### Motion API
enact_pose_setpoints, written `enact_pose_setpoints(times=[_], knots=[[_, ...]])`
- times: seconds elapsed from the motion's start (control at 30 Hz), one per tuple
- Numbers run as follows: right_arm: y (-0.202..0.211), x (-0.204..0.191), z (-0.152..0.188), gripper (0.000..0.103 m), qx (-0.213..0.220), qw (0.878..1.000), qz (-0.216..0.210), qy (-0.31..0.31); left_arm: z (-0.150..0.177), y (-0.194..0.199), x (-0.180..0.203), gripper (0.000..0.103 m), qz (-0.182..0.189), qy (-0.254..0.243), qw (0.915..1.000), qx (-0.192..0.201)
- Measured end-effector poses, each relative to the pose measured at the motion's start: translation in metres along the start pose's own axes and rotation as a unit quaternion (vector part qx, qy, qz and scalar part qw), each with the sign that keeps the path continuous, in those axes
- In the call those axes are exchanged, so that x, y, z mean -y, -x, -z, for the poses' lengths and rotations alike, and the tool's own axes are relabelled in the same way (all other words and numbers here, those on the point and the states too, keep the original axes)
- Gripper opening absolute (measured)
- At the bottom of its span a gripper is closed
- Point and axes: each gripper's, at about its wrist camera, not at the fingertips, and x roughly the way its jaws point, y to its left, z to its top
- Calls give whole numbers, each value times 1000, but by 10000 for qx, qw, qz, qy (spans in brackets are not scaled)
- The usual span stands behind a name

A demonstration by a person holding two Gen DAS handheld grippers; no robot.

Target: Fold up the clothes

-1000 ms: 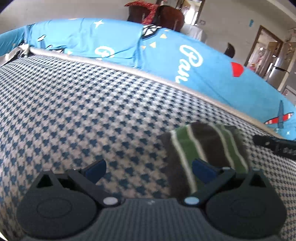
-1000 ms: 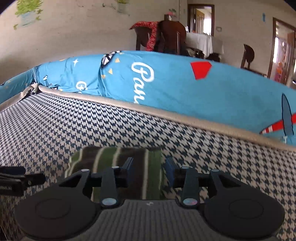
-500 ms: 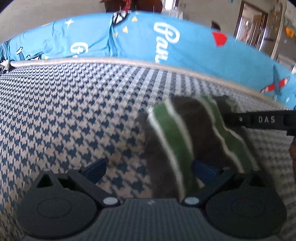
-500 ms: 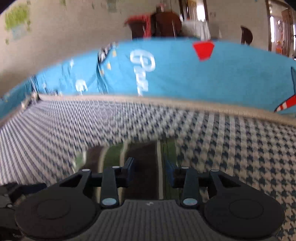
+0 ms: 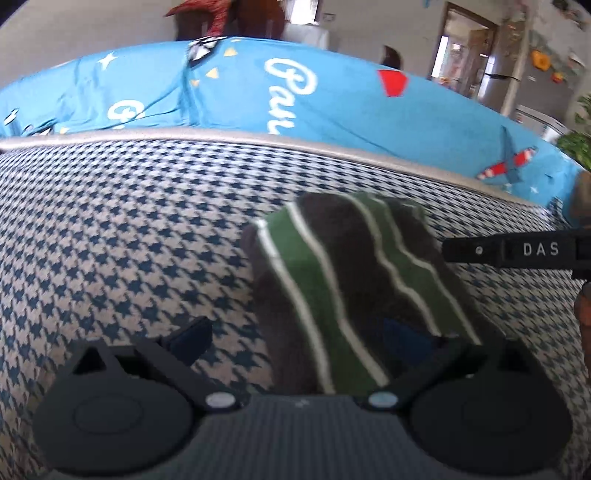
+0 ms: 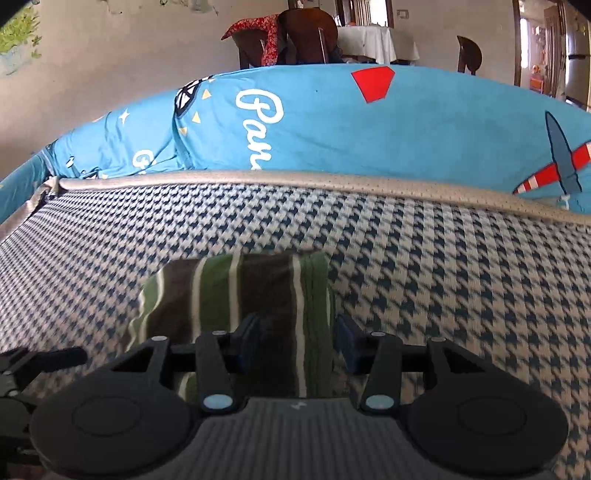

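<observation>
A folded garment [image 5: 354, 280] with green, dark brown and white stripes lies flat on the houndstooth cushion [image 5: 122, 236]. My left gripper [image 5: 295, 336] is open wide at its near edge; the cloth reaches between the fingers and blurs over the right pad. In the right wrist view the same garment [image 6: 236, 295] lies ahead. My right gripper [image 6: 298, 341] straddles its right folded edge, jaws opening, the right pad just off the cloth. The right gripper's black bar [image 5: 517, 251] shows beside the garment in the left wrist view.
A beige piped edge [image 6: 332, 184] borders the cushion at the back. Behind it rises a blue cover [image 6: 332, 122] with white lettering and plane prints. Dark chairs [image 6: 306, 33] and a white-clothed table stand farther back. Part of the left gripper [image 6: 33, 365] shows at lower left.
The left gripper came closer to the garment, which now reaches between its fingers. The right gripper's jaws spread a little around the folded right edge.
</observation>
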Motion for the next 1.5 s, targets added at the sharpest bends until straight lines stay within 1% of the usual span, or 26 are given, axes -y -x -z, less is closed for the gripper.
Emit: enact_pose_setpoints(times=[0.13,0.2,0.33,0.43,0.53,0.7,0.8,0.87,1.0,1.1,1.2,1.33,1.4,1.5], knots=[[21,-5,15,47,40,9999,-6,117,12,6,13,103,2,-379,9993,72],[28,-5,25,48,-34,9999,-23,149,17,6,14,103,-28,-395,9992,31],[23,-9,40,48,-385,9988,114,277,26,4,10,103,-113,-335,9993,-145],[18,-11,55,56,-658,9965,319,404,33,3,7,103,-213,-367,9990,-150],[21,-11,59,57,-607,9966,389,394,37,5,7,103,-272,-420,9987,-122],[25,-7,66,59,-682,9965,472,122,46,9,5,103,-358,-477,9982,-81],[26,-7,70,64,-720,9958,552,124,53,11,2,103,-362,-455,9983,-92],[25,-7,73,69,-790,9947,642,118,57,13,0,103,-358,-480,9982,-92],[28,-10,79,69,-813,9935,766,205,64,16,-4,103,-368,-483,9981,-82],[33,-12,84,69,-798,9936,783,151,69,20,-3,103,-397,-539,9977,-85],[39,-11,87,70,-713,9950,691,-53,74,24,2,103,-504,-682,9964,-85],[56,-2,89,70,-381,9962,578,-531,71,32,0,103,-564,-490,9972,-18],[61,2,86,70,-212,9951,619,-743,65,35,-2,103,-560,-421,9975,77],[63,4,81,70,-51,9938,654,-901,54,36,-2,103,-483,-364,9980,174]])
